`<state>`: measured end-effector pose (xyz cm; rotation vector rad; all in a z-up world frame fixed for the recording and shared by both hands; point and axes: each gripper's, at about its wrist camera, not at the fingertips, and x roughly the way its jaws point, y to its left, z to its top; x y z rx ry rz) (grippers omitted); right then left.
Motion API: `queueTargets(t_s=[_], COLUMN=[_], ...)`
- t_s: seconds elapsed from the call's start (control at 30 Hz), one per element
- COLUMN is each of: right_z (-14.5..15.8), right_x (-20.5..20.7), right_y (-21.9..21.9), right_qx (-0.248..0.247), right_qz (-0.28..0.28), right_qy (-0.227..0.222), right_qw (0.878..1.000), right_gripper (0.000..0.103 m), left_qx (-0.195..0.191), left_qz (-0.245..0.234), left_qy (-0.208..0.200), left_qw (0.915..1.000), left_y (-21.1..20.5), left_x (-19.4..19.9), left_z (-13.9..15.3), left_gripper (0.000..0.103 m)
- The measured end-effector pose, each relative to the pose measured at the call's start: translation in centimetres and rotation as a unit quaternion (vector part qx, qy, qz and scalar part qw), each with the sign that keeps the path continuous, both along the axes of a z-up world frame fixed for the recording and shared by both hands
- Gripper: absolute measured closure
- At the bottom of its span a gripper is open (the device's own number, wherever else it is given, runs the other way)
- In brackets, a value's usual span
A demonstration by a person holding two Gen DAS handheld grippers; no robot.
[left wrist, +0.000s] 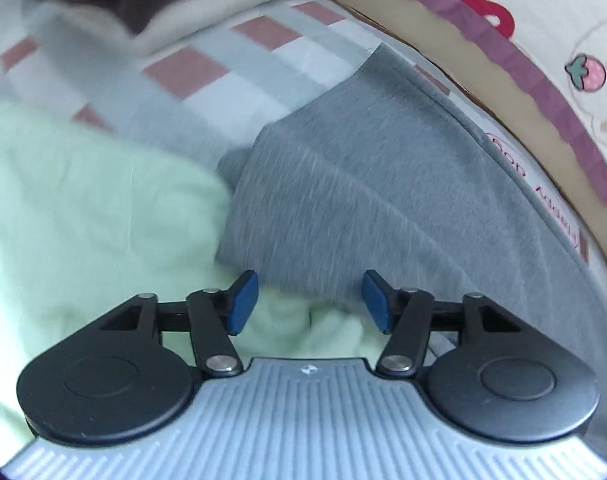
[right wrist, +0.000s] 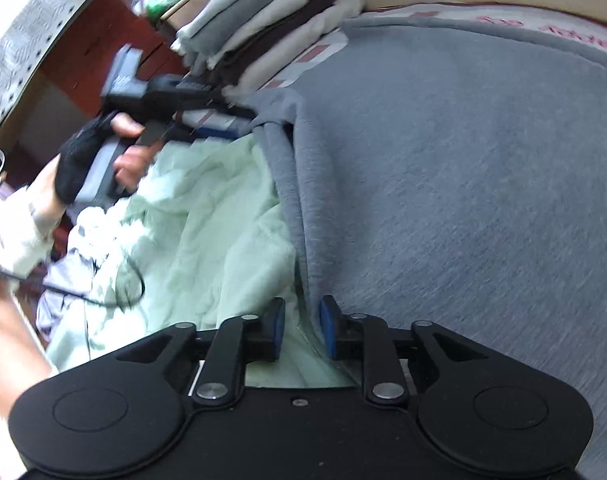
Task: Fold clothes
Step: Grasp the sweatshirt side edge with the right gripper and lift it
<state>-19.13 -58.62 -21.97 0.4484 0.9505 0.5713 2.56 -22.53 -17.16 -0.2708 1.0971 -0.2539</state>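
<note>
Mid-fold: grey sweatshirt (right wrist: 463, 160) lies spread on bed, beside pale green garment (right wrist: 207, 216). Your left gripper (left wrist: 309, 300) is unclenched, nothing btwn pads. Right gripper (right wrist: 302, 330) is parted, empty, at folded edge. Next, prob: regrip edge w/ both, fold over.

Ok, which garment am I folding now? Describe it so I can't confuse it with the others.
Start at the checked bedsheet, whose far end holds a stack of folded clothes. Nearer, spread flat along the bed's edge, lies the grey garment. Unlike the crumpled pale green cloth beside it, it is heather grey, smooth and thick, with a rolled edge.
</note>
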Motion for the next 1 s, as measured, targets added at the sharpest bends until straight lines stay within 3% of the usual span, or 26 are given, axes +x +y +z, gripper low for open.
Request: queueTargets(t_s=[0.07,0.13,0.17,0.2,0.23,0.27,0.33,0.43,0.5,0.57,0.67,0.73,0.8,0.9,1.0], right_z=[0.3,0.6,0.7,0.9,1.1,1.3,1.7,2.1,2.3,2.4,2.0,1.5,1.2,1.6,3.2], right_x=[0.3,0.7,0.9,1.1,1.3,1.3,1.0,0.8,0.6,0.3,0.4,0.7,1.1,1.5,1.3], right_y=[0.3,2.2,3.3,4.5,5.3,5.9,6.7,7.3,7.1,7.0,7.8,8.5,8.9,9.0,8.1], right_qx=[-0.022,-0.071,-0.098,-0.125,-0.142,-0.149,-0.178,-0.210,-0.204,-0.205,-0.228,-0.247,-0.261,-0.268,-0.255], right_qz=[-0.010,-0.005,-0.001,0.003,0.006,0.013,0.024,0.033,0.028,0.026,0.030,0.024,0.012,0.000,-0.018], right_qy=[0.000,-0.010,-0.015,-0.021,-0.031,-0.041,-0.060,-0.081,-0.087,-0.087,-0.088,-0.083,-0.078,-0.092,-0.121], right_qw=[1.000,0.997,0.995,0.992,0.989,0.988,0.982,0.974,0.975,0.974,0.969,0.965,0.962,0.959,0.959], right_gripper=[0.071,0.057,0.057,0.057,0.058,0.060,0.068,0.074,0.074,0.074,0.072,0.072,0.072,0.092,0.094], left_qx=[-0.031,-0.048,-0.057,-0.044,-0.015,0.014,0.046,0.045,0.051,0.074,0.111,0.098,0.073,0.033,-0.025], left_qz=[0.010,0.036,0.049,0.053,0.050,0.047,0.022,0.018,0.017,0.018,0.041,0.061,0.061,0.054,0.056], left_qy=[0.013,0.013,0.013,-0.004,-0.036,-0.068,-0.114,-0.161,-0.192,-0.196,-0.129,-0.076,-0.046,-0.009,0.033], left_qw=[0.9994,0.9981,0.9971,0.9976,0.9980,0.9964,0.9921,0.9857,0.9800,0.9776,0.9845,0.9904,0.9944,0.9980,0.9975], left_y=[0.4,0.6,0.8,0.7,0.6,0.5,0.2,0.2,-0.2,-0.7,-1.0,-0.5,-0.5,-0.7,-0.7], left_x=[0.1,0.7,1.0,1.3,1.4,1.6,1.9,2.1,2.2,2.6,3.5,2.9,2.1,0.9,0.3], left_z=[-0.8,-1.6,-2.0,-1.9,-1.5,-1.1,-0.1,1.8,2.8,3.0,2.3,1.9,1.4,0.6,0.3], left_gripper=[0.040,0.039,0.040,0.052,0.087,0.099,0.100,0.100,0.100,0.099,0.090,0.063,0.052,0.049,0.049])
